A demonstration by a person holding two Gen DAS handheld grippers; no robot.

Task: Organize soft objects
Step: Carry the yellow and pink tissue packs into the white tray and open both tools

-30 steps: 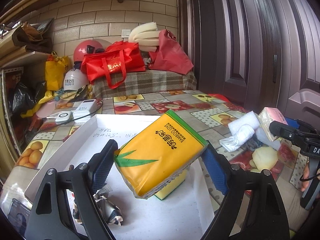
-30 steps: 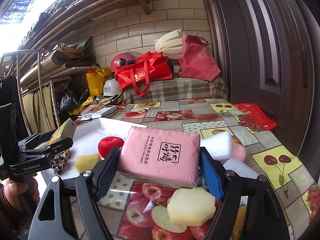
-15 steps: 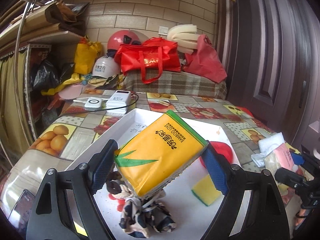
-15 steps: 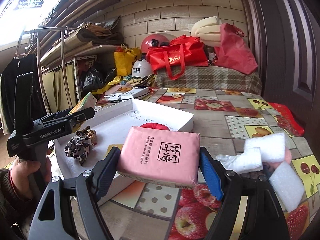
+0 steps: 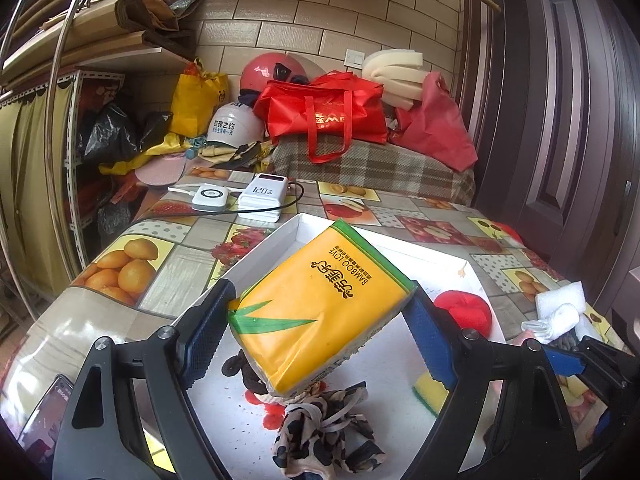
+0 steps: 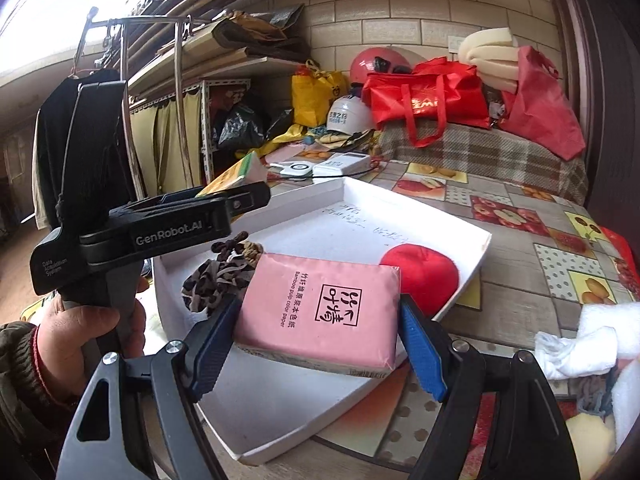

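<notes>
While both packs are hovering over the white tray (image 6: 476,248), the left gripper (image 5: 320,320) is clamping the yellow tissue pack (image 5: 320,304), the right gripper (image 6: 320,340) the pink tissue pack (image 6: 324,312); lowering and releasing inside likely come next.

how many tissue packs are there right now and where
2. The yellow tissue pack is clamped in the left claw above the white tray; the pink tissue pack is clamped in the right claw over the tray's near edge. Others may be hidden.
</notes>
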